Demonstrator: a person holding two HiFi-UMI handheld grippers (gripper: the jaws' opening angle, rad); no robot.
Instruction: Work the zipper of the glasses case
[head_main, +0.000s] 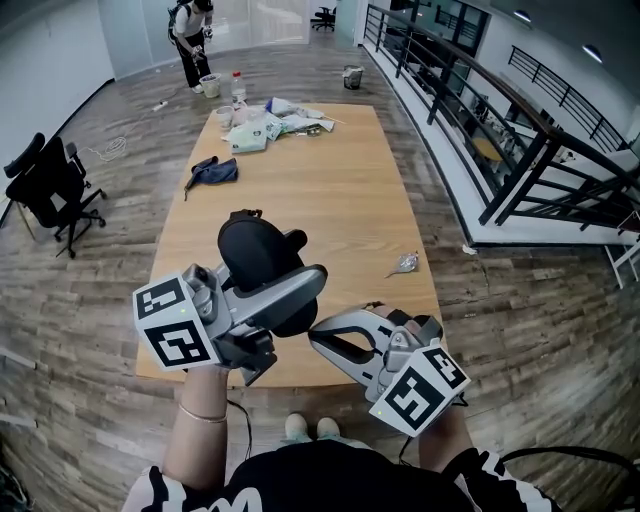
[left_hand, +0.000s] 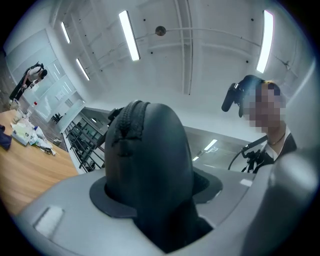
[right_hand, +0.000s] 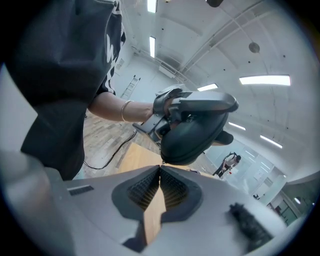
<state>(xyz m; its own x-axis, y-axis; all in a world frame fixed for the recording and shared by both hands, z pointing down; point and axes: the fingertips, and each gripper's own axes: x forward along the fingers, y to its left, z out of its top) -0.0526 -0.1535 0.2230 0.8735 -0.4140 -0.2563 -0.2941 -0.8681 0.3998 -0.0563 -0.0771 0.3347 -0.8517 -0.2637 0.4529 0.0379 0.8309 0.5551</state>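
Grips black glasses case (head_main: 255, 255) in left tongs (head_main: 295, 290) above wooden table (head_main: 320, 180), holds right tongs (right_hand: 160, 167) pinched together, tips at the case's edge, shows square black-and-white markers (head_main: 178, 325) on cubes

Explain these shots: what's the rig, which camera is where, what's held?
No robot: a person holds a hand-held gripper in each hand. The head view looks down from their head; the other two cameras ride on the hand-held grippers, facing the jaws. The left hand-held gripper clamps a black glasses case above the wooden table. On the right hand-held gripper, the jaw tips meet at the case's edge; whether they pinch the zipper pull is unclear. On the table: a dark cloth and a pile of packets.
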